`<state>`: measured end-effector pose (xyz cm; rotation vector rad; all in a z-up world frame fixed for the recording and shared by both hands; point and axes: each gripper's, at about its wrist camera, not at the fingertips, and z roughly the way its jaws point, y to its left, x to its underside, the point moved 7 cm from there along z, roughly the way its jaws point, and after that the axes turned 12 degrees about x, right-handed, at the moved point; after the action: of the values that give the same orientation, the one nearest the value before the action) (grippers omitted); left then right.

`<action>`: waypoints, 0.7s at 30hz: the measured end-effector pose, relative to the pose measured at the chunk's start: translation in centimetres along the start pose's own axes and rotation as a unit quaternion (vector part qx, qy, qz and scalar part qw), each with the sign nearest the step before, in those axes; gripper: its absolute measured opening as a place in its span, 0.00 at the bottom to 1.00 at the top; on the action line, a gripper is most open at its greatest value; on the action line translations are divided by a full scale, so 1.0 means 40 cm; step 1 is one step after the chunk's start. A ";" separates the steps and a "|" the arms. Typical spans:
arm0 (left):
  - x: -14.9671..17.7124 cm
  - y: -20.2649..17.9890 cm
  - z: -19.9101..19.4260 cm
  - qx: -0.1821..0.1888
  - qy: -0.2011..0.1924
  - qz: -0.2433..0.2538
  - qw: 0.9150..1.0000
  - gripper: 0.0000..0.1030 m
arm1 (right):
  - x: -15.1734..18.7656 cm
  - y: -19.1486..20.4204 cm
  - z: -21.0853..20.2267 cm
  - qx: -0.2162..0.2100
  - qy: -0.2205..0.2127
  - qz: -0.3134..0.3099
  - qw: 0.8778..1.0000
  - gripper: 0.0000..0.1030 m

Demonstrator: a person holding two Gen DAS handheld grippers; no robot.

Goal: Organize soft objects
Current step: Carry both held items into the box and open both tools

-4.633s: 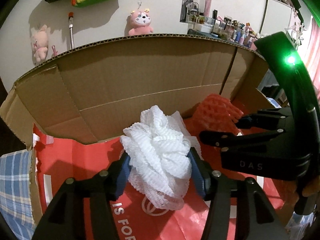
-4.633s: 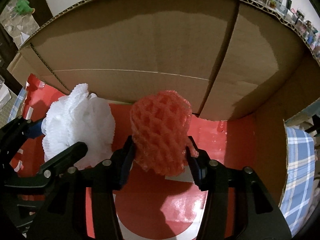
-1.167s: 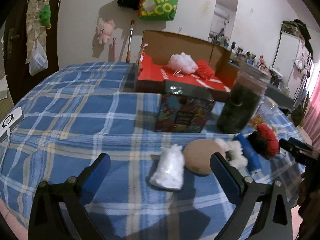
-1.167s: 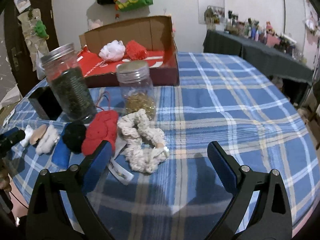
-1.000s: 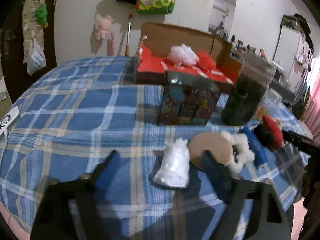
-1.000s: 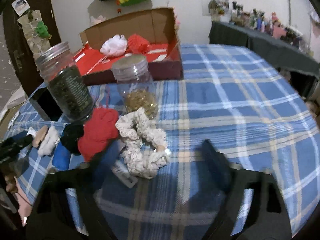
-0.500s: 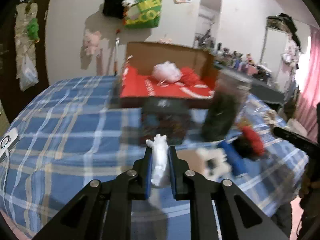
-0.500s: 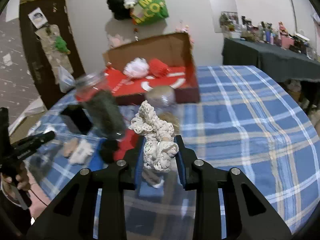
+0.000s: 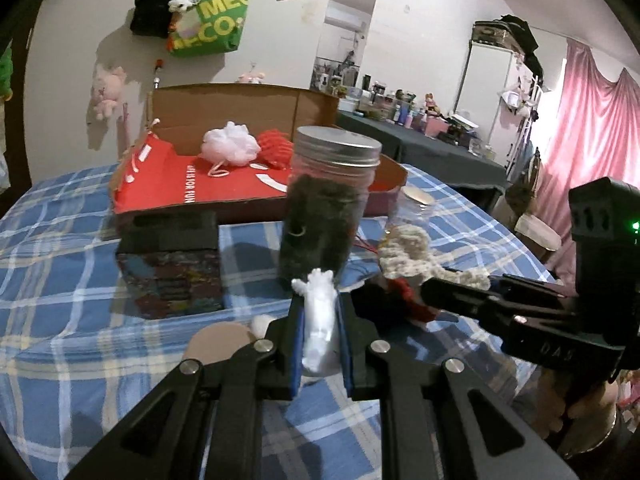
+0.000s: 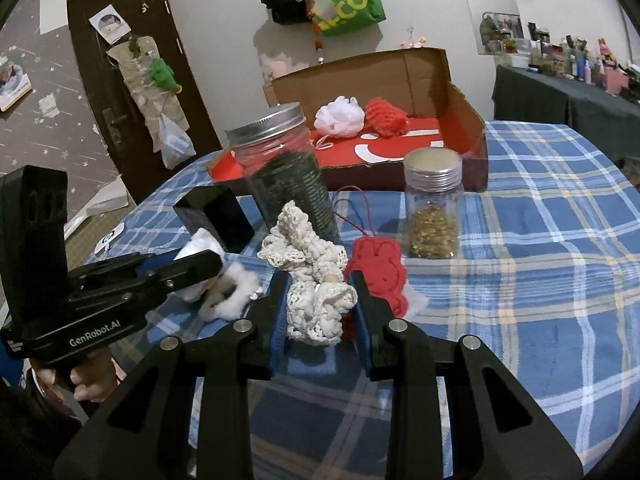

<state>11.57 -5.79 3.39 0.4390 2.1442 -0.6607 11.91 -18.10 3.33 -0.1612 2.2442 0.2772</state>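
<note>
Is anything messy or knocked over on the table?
Nothing is knocked over or spilled. Both jars stand upright with lids on. A few soft things, like the red knitted piece, lie loose on the blue checked cloth instead of in the cardboard box.

On the tabletop (image 10: 560, 240), the tall jar (image 10: 288, 184) stands at eleven o'clock of the short jar (image 10: 432, 208). Behind both, at twelve, the cardboard box (image 10: 460, 108) holds two puffs (image 10: 340, 116) side by side.
</note>
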 end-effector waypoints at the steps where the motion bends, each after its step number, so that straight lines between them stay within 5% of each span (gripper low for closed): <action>1: -0.001 0.000 0.002 0.002 0.001 -0.002 1.000 0.15 | -0.001 0.001 0.003 -0.002 0.001 0.000 1.000 0.27; 21: -0.033 0.032 0.012 -0.016 0.024 -0.011 1.000 0.15 | -0.001 -0.048 0.018 0.013 0.015 0.018 1.000 0.27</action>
<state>13.32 -5.15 3.78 0.4196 2.2042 -0.6335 12.87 -19.75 2.64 -0.1109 2.2809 0.2671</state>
